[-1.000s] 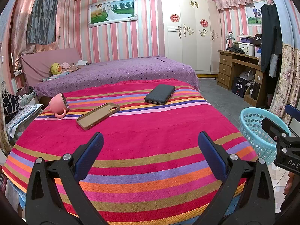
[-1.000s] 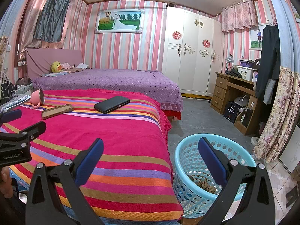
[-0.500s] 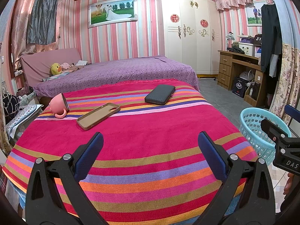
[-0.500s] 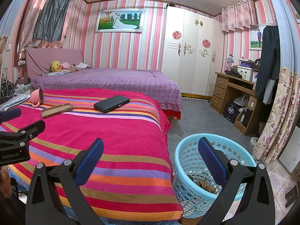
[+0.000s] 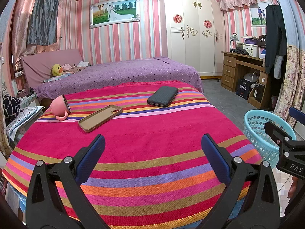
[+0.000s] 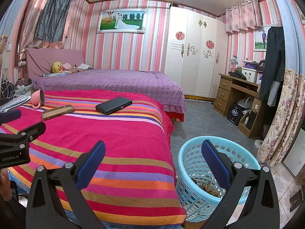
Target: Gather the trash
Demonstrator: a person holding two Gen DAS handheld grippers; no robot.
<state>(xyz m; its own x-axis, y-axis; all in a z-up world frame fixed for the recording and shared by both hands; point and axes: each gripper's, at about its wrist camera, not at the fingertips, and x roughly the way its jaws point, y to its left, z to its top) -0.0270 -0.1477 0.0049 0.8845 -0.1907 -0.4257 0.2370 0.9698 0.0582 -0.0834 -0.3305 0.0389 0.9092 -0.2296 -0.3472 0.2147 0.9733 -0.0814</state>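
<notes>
The light blue plastic lattice basket [image 6: 209,173] stands on the grey floor just beside the near right corner of my table, and at its bottom lies a small heap of brownish crumpled trash [image 6: 206,188]. I cannot tell what the scraps are made of. In the left view the same basket [image 5: 261,131] shows only as a rim and a bit of wall at the right edge.

My right gripper [image 6: 153,160] hangs over the table's right edge, its jaws spread wide and empty — one blue pad above the striped cloth, the other above the basket's mouth. My left gripper [image 5: 153,159] hangs over the near middle of the table, jaws just as wide apart, holding nothing.

The table wears a magenta cloth with orange, purple and gold stripes [image 5: 152,133]. Toward its far side lie three things, well apart from both grippers: a pink mug with a handle [image 5: 60,107] tipped on its side at the far left, a tan phone case [image 5: 100,118] lying open side up just beside it, and a black rectangular textured wallet [image 5: 163,96] further right.

Beyond the table is a bed under a purple dotted cover [image 5: 118,74] — a yellow duck plush [image 5: 56,69] sits by its headboard. A white wardrobe [image 5: 192,32] and a wooden desk with drawers [image 5: 240,70] stand along the striped wall.
</notes>
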